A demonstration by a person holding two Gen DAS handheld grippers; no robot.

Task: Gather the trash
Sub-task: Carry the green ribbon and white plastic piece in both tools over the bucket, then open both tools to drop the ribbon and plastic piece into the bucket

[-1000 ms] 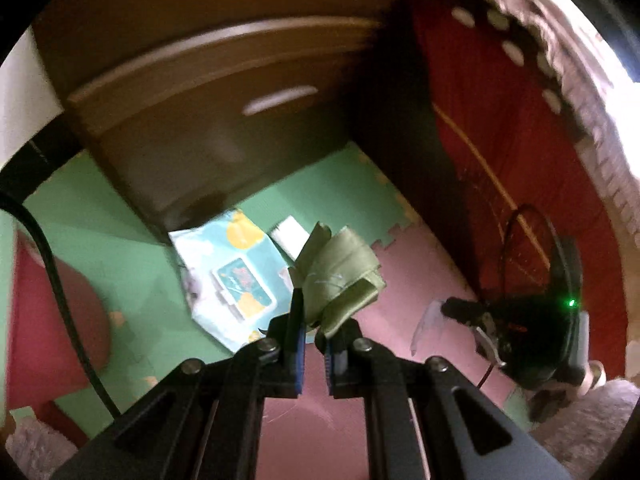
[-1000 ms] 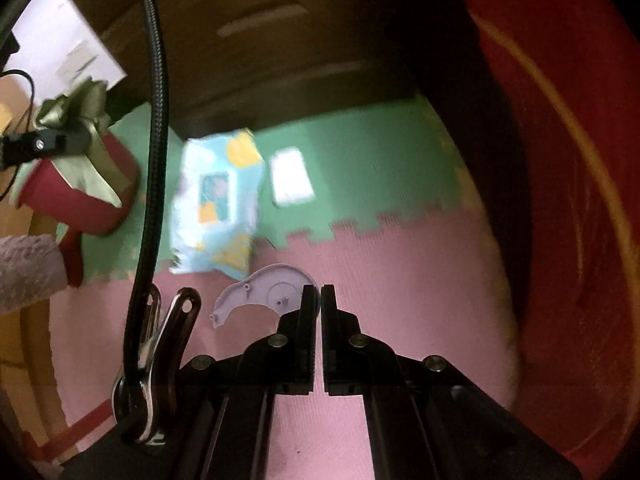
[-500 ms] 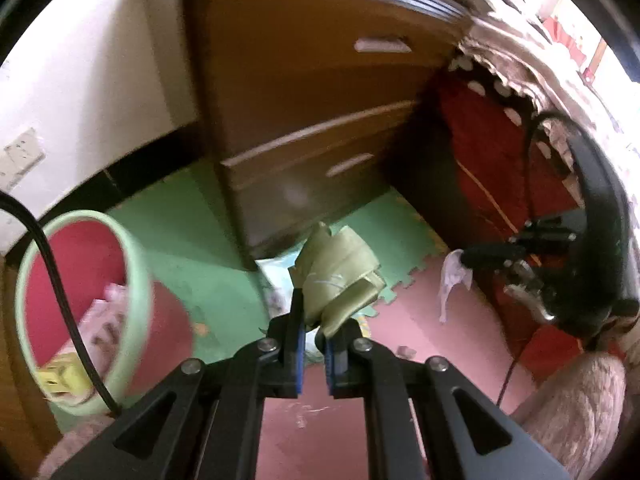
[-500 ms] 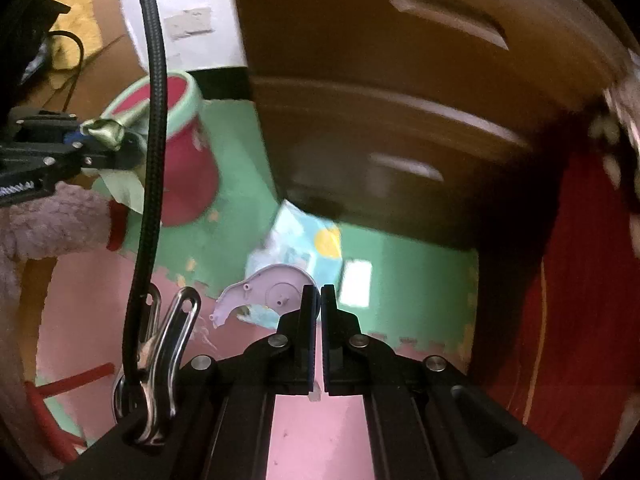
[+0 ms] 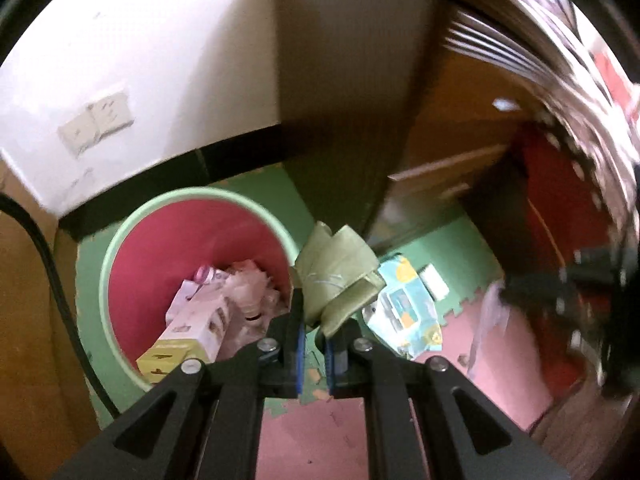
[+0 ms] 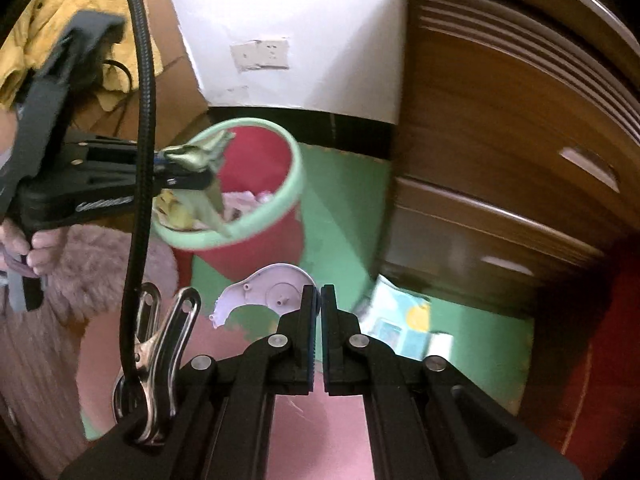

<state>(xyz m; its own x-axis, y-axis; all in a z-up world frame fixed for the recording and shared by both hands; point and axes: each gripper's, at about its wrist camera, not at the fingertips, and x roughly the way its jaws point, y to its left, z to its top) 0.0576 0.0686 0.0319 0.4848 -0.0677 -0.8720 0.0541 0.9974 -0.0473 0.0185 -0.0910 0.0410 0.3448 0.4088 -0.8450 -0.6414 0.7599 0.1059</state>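
So both claws are hauling trash to the red bin (image 5: pixel 120 240): left claw (image 5: pixel 314 354) clamped on a green wrapper (image 5: pixel 338 270) by the rim, right claw (image 6: pixel 318 342) pinching a white plastic piece (image 6: pixel 268 290), release over it next.

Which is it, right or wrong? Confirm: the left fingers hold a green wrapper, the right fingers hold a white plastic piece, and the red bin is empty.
Wrong on the bin. The left wrist view shows the red bin already holding cartons and crumpled trash. The green wrapper and white plastic piece are as stated.
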